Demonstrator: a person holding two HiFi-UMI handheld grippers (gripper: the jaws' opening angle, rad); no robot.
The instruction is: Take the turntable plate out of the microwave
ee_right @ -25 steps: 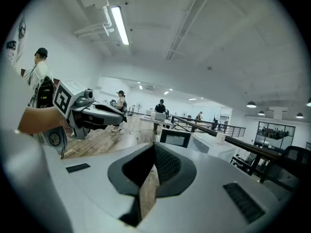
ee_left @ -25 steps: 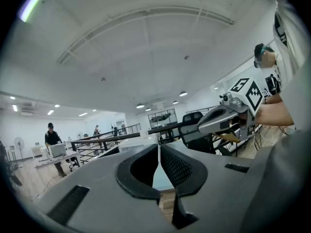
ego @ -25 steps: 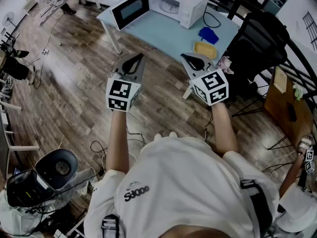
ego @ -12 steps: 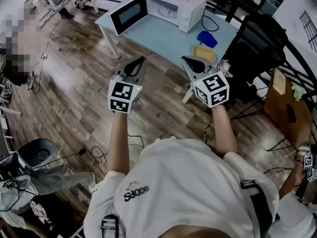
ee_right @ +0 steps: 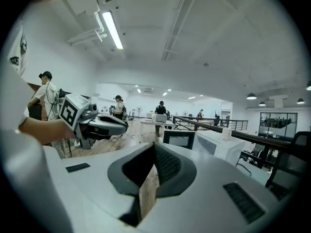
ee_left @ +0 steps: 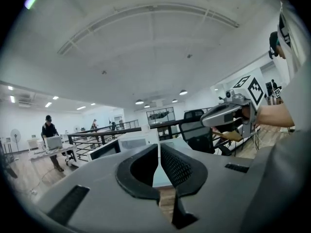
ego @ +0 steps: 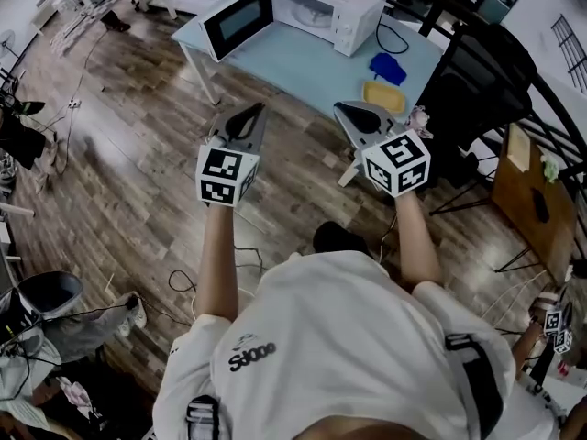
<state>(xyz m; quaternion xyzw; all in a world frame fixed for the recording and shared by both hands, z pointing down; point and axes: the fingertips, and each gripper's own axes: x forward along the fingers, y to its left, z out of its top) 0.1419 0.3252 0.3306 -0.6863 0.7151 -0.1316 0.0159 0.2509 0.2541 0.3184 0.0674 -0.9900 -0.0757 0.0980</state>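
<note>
With jaws closed and empty, the left gripper (ego: 252, 117) and right gripper (ego: 353, 113) hang above the floor, the open microwave (ego: 316, 7) on the desk (ego: 303, 67) at twelve o'clock.

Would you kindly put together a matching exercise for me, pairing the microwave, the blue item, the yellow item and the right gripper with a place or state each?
Things:
1. microwave
2. blue item
3. yellow item
4. right gripper

Places or states:
A. fingers shut, holding nothing
B. door swung open
C. on the table, near its front corner
D. lying between the microwave and the yellow item

Pairs: 1-B, 2-D, 3-C, 4-A
</note>
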